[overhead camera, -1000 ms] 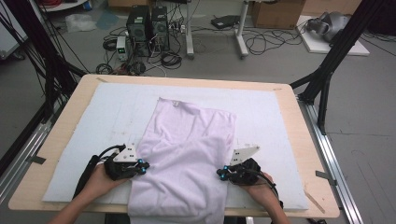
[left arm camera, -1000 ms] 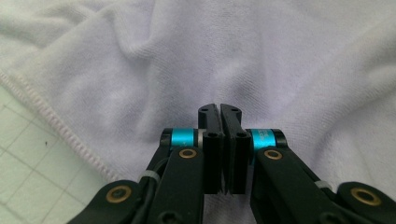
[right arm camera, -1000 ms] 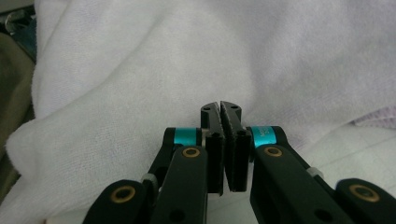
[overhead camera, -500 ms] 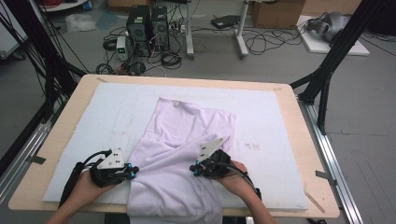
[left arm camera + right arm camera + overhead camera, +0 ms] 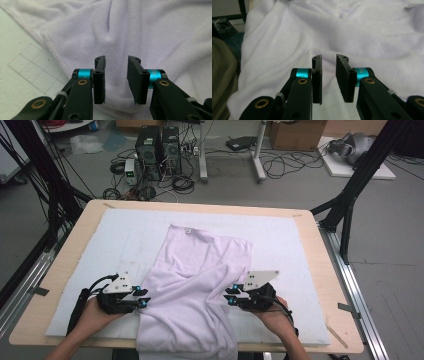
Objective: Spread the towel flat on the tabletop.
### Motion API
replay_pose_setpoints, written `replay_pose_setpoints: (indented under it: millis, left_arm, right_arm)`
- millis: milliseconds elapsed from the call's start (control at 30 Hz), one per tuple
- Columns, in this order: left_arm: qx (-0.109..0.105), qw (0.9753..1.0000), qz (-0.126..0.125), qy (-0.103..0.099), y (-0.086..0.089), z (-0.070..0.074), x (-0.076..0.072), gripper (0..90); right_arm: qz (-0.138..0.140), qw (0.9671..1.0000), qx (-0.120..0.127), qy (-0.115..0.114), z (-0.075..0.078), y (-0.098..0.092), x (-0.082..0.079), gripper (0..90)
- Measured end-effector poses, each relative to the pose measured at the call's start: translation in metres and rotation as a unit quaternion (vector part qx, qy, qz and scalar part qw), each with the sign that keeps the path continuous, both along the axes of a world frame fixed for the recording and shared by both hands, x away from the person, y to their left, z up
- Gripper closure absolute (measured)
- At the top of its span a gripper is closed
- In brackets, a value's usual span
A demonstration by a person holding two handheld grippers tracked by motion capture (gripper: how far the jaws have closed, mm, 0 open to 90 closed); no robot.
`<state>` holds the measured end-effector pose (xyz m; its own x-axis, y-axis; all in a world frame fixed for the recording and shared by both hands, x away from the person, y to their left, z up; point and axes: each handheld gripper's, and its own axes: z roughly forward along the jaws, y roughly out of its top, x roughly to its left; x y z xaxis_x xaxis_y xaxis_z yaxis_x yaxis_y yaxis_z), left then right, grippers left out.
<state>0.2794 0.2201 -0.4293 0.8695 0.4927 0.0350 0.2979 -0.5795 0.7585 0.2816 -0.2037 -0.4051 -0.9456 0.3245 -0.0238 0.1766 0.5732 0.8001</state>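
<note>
Left gripper [image 5: 143, 303]: at the near left edge of the shirt [image 5: 200, 285], jaws parted, cloth beneath them, nothing clamped. Right gripper [image 5: 231, 299]: at the shirt's near right edge, jaws likewise parted over the fabric, empty. Shirt: pale lilac, rumpled, spread across the middle of the white pad [image 5: 125, 235], collar at the far end, hem hanging over the near table [image 5: 60, 270] edge.

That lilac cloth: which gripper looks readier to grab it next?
Probably the left gripper: it sits at the lilac cloth's stitched edge, jaws open. The right gripper, also open, faces only flat fabric.
</note>
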Motion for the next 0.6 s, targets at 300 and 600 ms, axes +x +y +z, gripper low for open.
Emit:
replay_pose_setpoints:
  millis: [300, 600]
  left_arm:
    - [-0.001, 0.9997, -0.001, 0.025, -0.008, -0.013, 0.011, 80.6]
    - [0.001, 0.9999, 0.006, 0.015, -0.003, -0.005, -0.003, 86.9]
  right_arm:
    - [0.046, 0.9962, -0.057, 0.046, -0.038, 0.033, 0.008, 76.8]
    - [0.031, 0.9981, -0.031, 0.044, -0.021, -0.003, -0.014, 86.2]
